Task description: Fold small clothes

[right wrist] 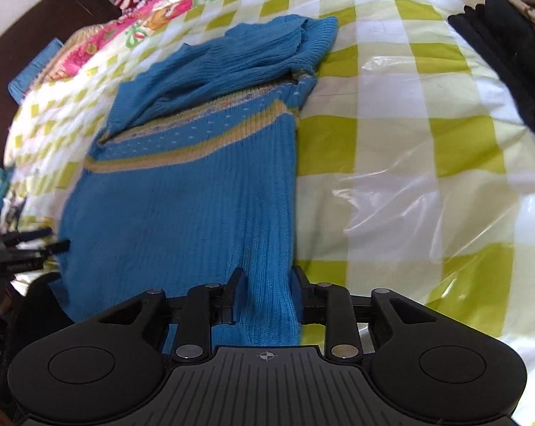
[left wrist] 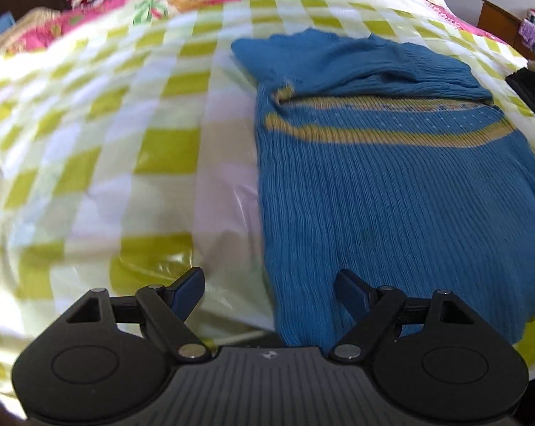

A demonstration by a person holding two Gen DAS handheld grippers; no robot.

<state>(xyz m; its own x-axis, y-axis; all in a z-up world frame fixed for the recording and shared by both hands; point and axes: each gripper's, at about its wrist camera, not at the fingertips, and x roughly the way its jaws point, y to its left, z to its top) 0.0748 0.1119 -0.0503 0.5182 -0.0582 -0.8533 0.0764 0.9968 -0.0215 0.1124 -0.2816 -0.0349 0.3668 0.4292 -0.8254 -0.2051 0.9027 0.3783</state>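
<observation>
Blue ribbed knit sweater with yellow-tan stripes and a band of small pale dots (left wrist: 391, 184) lies flat on a bed covered by a lime-green, white and pale-yellow checked sheet under clear plastic film (left wrist: 118, 163); a sleeve is folded across its upper part. Left wrist view: left gripper (left wrist: 269, 289) sits at the near left edge of the sweater, its right finger over the knit, its left finger over the bare checked sheet. Jaws stand wide apart; nothing between the pads, no grip on the cloth. Whether the right finger touches the knit cannot be told. Right wrist view: right gripper (right wrist: 267, 293) straddles the near right edge of the sweater (right wrist: 182, 206), a narrow strip of the blue knit running up between its two fingers, the checked sheet (right wrist: 427, 142) just beside on the right. Jaws part-open, a moderate gap; pads appear to stand clear of the strip on both sides, so no clamp is seen, though contact at the very tips is hard to judge. The sweater's near hem is hidden behind both gripper bodies. Both views blurred. Far end of the bed: a pink floral patterned cloth (right wrist: 89, 49), detail unclear. Right wrist view, upper right corner: a dark black fabric item (right wrist: 508, 64) beside brown checked cloth, cut off by the frame. Left gripper's black parts show at the left edge of that view.
</observation>
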